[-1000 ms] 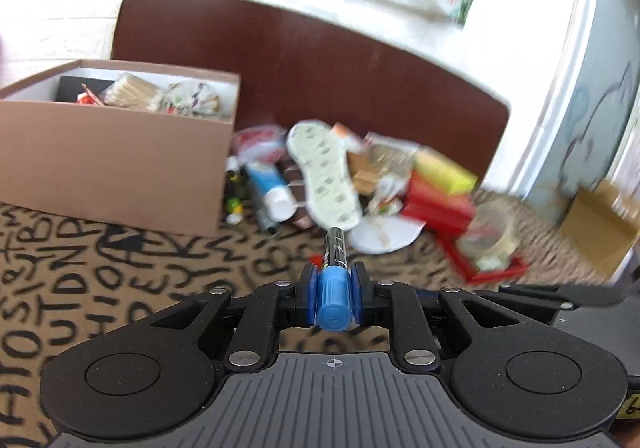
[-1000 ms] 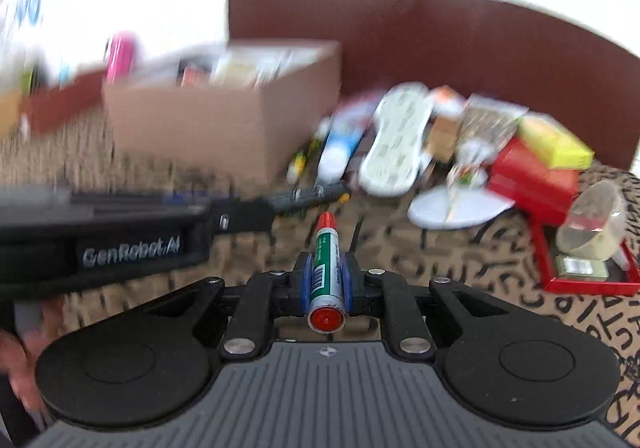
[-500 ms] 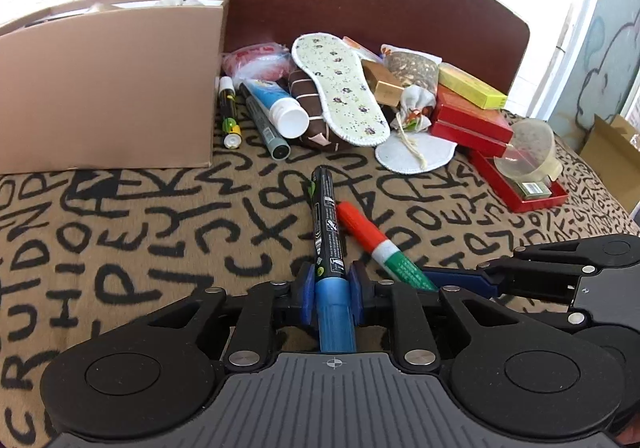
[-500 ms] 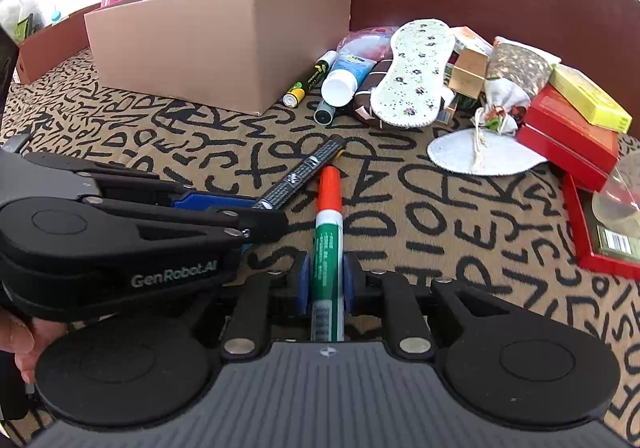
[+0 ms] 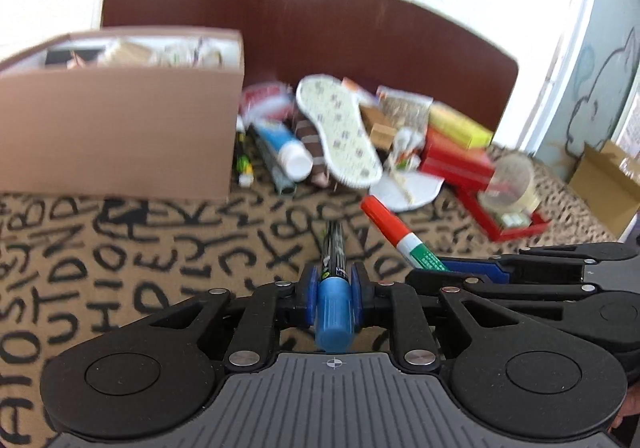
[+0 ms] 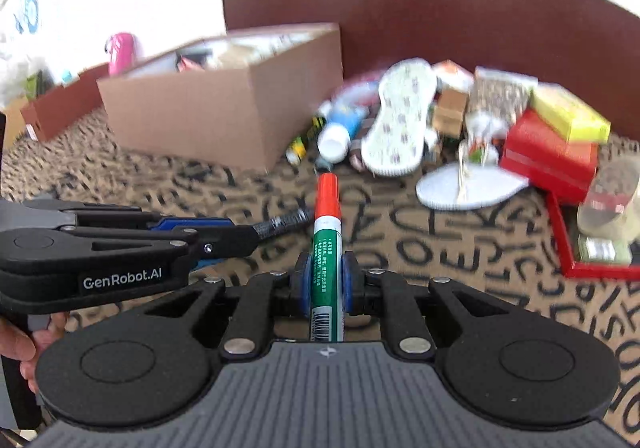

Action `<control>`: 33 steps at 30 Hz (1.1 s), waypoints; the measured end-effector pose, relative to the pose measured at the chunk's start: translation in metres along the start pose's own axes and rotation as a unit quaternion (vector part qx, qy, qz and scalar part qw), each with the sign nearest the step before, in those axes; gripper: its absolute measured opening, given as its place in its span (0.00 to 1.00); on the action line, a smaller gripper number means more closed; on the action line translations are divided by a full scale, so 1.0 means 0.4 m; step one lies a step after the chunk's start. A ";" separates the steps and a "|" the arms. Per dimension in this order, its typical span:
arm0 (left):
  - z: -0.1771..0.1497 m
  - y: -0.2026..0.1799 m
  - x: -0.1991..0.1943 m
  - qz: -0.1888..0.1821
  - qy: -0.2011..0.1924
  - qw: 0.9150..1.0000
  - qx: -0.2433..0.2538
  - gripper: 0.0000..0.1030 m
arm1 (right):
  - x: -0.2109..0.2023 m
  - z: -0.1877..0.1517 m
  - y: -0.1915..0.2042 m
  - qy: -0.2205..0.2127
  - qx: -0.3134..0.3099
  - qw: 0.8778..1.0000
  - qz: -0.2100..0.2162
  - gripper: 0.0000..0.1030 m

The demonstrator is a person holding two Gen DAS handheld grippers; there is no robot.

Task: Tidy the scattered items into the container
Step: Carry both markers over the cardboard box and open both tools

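Note:
My left gripper [image 5: 334, 294] is shut on a black marker with a blue cap [image 5: 333, 280], held above the patterned cloth. My right gripper [image 6: 326, 282] is shut on a green marker with a red cap [image 6: 327, 240]; it also shows in the left wrist view [image 5: 394, 230]. The two grippers are side by side, the left one showing in the right wrist view [image 6: 120, 248]. The open cardboard box [image 5: 120, 128], holding several items, stands ahead to the left; it also shows in the right wrist view [image 6: 216, 112].
A pile lies right of the box: a white insole [image 5: 340, 132], a blue tube [image 5: 286, 146], red boxes [image 5: 456, 162], a yellow box [image 5: 460, 126], a clear cup on a red tray [image 5: 510, 184]. A brown headboard [image 5: 320, 28] stands behind.
Both grippers have lifted off the cloth with their markers and tilted up, so the box top shows again. The views are blurred by motion.

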State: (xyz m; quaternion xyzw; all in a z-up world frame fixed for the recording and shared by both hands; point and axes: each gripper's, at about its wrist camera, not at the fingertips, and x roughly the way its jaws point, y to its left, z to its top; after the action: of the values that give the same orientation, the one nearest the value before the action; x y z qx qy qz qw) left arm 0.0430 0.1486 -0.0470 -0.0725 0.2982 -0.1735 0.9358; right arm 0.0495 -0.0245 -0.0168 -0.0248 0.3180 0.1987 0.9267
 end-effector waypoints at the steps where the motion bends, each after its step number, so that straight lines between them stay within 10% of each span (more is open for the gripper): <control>1: 0.008 -0.002 -0.011 0.000 -0.007 1.000 0.004 0.13 | -0.010 0.009 0.002 -0.008 -0.002 1.000 0.002 0.17; 15: 0.073 0.026 -0.102 0.028 -0.061 0.998 0.020 0.12 | -0.055 0.076 0.013 -0.043 -0.004 0.999 0.023 0.17; 33: 0.382 0.230 -0.151 0.103 -0.157 0.982 -0.018 0.13 | 0.112 0.409 0.170 -0.091 -0.035 0.992 0.081 0.17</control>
State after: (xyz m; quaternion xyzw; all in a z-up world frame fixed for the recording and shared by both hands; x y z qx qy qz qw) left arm 0.1119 0.2612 0.0874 -0.0849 0.1568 -0.0572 0.9823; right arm 0.1505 0.0820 0.0922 -0.0136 0.2262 0.2856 0.9312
